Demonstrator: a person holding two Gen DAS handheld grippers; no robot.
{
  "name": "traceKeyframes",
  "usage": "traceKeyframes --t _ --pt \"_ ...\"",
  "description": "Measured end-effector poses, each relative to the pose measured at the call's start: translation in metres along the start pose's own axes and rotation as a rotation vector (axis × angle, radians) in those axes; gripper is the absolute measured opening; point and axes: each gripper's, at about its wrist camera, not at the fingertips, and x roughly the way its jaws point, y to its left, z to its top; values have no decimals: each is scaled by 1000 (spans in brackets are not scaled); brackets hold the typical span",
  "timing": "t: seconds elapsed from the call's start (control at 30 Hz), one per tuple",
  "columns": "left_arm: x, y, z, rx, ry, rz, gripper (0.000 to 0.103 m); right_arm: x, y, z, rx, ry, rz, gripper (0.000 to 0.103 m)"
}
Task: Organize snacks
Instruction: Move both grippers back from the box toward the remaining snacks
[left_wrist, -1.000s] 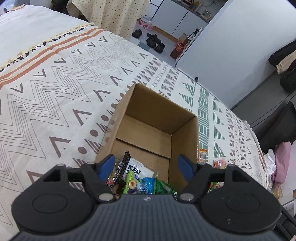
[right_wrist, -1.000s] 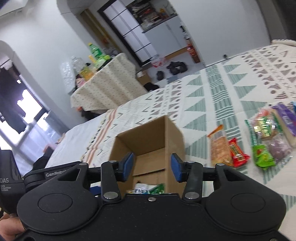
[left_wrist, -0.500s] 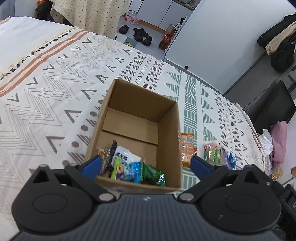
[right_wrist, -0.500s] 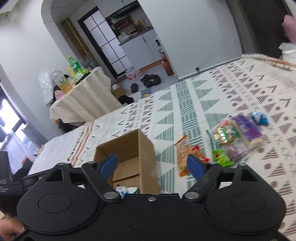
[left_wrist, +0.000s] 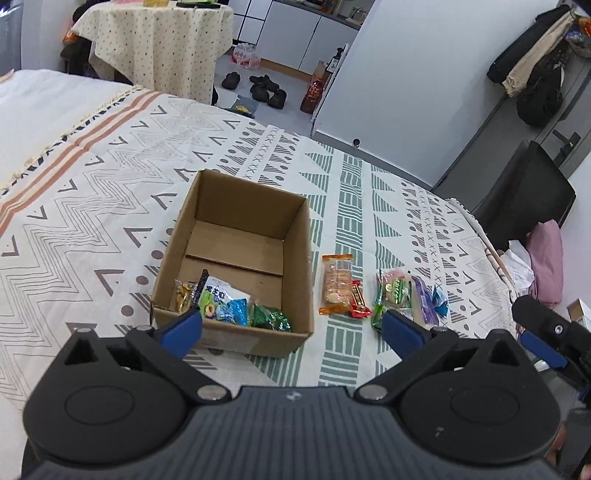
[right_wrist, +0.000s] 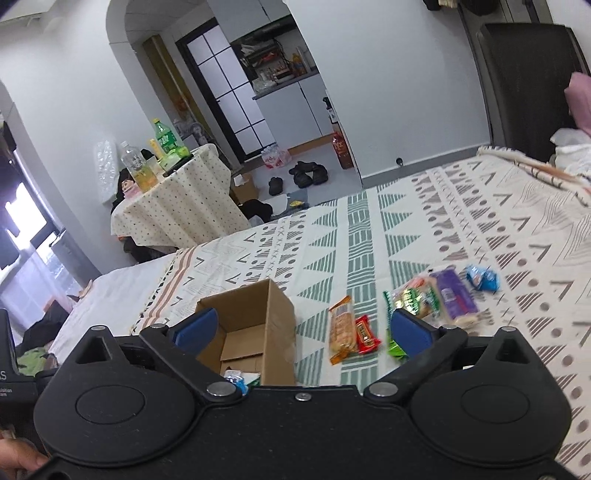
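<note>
Snacks split between box and bed, both grippers empty

Snacks (left_wrist: 229, 306) lay packed along the near wall of an open cardboard box (left_wrist: 295, 266) on the patterned bed (left_wrist: 92, 206). More lay loose on the cover to its right: a long cracker pack (left_wrist: 335, 282) with its long axis pointing away from the camera, a small red bar (left_wrist: 360, 304) touching it, then a green pack (left_wrist: 393, 291), a purple pack (left_wrist: 423, 299) and a blue sweet (left_wrist: 439, 297).

The left gripper (left_wrist: 291, 330) hung above the box's near edge, tilted steeply down, jaws spread as wide as they go and holding nothing. The right gripper (right_wrist: 301, 330) sat to its right, pitched less steeply; its jaws had just been opening and stood wide with nothing between them. A hand (right_wrist: 18, 459) showed at that view's lower left corner.
</note>
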Motion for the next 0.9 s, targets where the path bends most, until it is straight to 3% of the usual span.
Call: traceKeyframes --t 0.4,0.73,0.9 --pt "-8 -53 -16 51 -17 1 103 -19 -55 21 1 3 55 101" --pt "14 -89 -23 69 14 12 103 -13 -100 32 28 29 60 101" --pt "25 -105 -24 91 -31 15 102 -3 -117 32 38 48 60 99"
